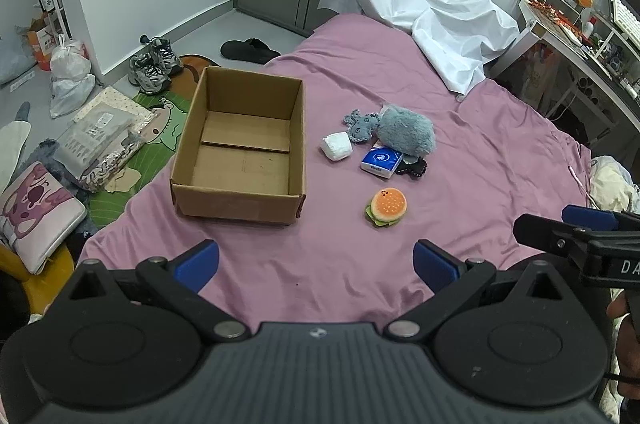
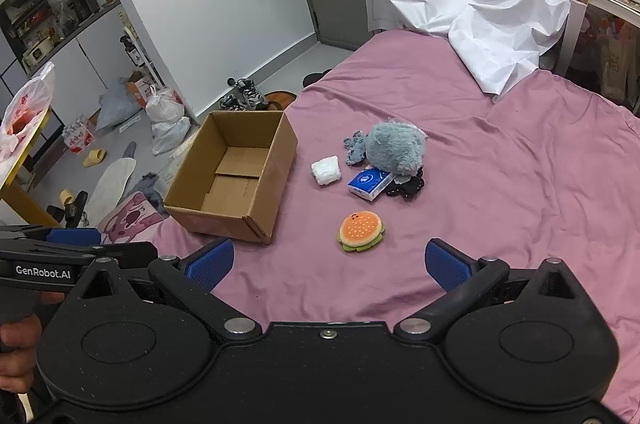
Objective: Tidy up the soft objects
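Observation:
An empty cardboard box (image 1: 240, 148) (image 2: 236, 172) sits open on the pink bed. To its right lie a burger plush (image 1: 386, 207) (image 2: 361, 230), a blue tissue pack (image 1: 381, 162) (image 2: 370, 184), a white soft wad (image 1: 337, 145) (image 2: 326, 171), a grey furry plush (image 1: 406, 130) (image 2: 394, 146), a small blue-grey octopus toy (image 1: 360, 124) (image 2: 354, 146) and a black fabric item (image 1: 414, 166) (image 2: 406, 188). My left gripper (image 1: 316, 264) is open and empty, hovering short of the box and burger. My right gripper (image 2: 328, 264) is open and empty, just short of the burger.
A white sheet (image 1: 420, 4) drapes over something at the bed's far end. The floor on the left holds shoes (image 1: 154, 62), bags, a pink cushion (image 1: 36, 212) and a green mat. A cluttered desk (image 1: 580, 36) stands on the right.

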